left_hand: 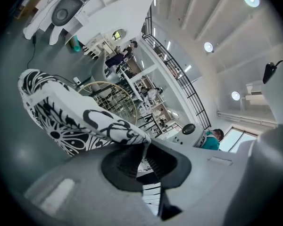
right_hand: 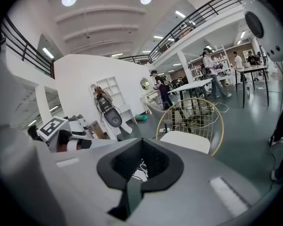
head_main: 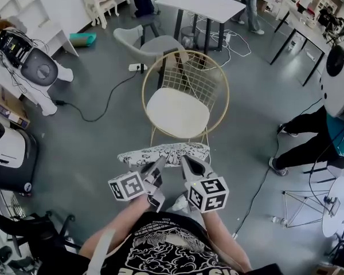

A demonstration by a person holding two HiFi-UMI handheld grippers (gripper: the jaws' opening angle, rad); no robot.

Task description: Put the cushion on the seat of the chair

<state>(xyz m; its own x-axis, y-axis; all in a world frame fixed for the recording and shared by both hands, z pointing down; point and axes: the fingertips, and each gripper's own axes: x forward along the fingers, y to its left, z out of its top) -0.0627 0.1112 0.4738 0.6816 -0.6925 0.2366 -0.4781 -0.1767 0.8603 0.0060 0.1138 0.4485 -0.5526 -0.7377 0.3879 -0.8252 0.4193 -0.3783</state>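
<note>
A black-and-white patterned cushion [head_main: 166, 152] hangs level in the air just in front of the chair. The chair has a gold wire frame [head_main: 219, 76] and a white round seat [head_main: 178, 112]. My left gripper [head_main: 159, 165] is shut on the cushion's near edge, where the fabric [left_hand: 66, 117] is pinched between its jaws [left_hand: 144, 147]. My right gripper [head_main: 187, 162] holds the same edge beside it. In the right gripper view, a strip of patterned fabric [right_hand: 140, 169] shows between the nearly closed jaws [right_hand: 141, 150], with the chair [right_hand: 188, 140] beyond. The far side of the cushion reaches the chair's front legs.
A grey chair [head_main: 142, 39] and a white table [head_main: 202, 3] stand behind the gold chair. A power strip [head_main: 137, 67] with a black cable lies on the floor to its left. A person's legs [head_main: 307, 136] are at the right, and white machines [head_main: 37, 67] at the left.
</note>
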